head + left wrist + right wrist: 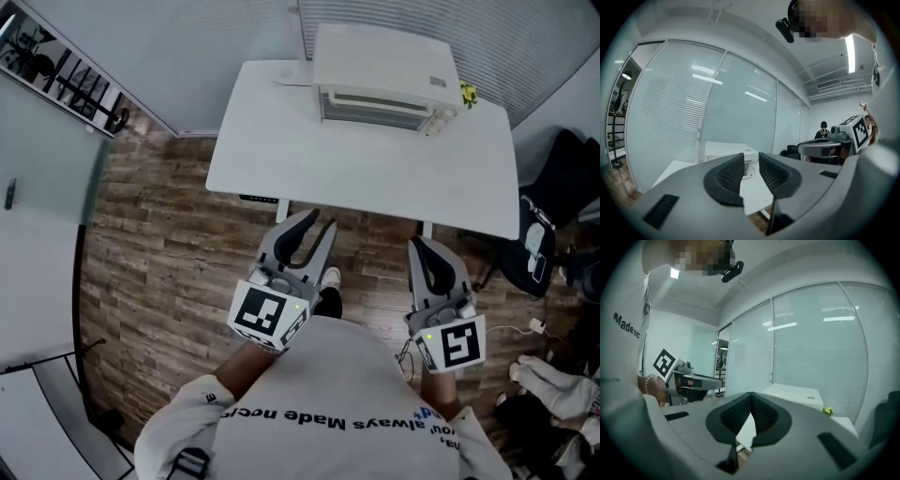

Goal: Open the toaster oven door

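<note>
The white toaster oven [384, 75] stands at the far side of the white table [356, 169], its glass door facing me and closed. Both grippers hang near my body over the wooden floor, short of the table's near edge. My left gripper [317, 223] is open with nothing between its jaws; in the left gripper view [751, 159] the oven [724, 150] shows beyond the tips. My right gripper [419, 244] is shut on nothing, its pads meeting at the tips [751, 397], and the oven [794, 392] lies ahead to the right.
A small yellow object [466, 94] sits on the table beside the oven's right end. A black chair [553, 216] stands right of the table, with cables and cloth on the floor below it. Glass walls with blinds close off the back. A person [823, 130] stands far off.
</note>
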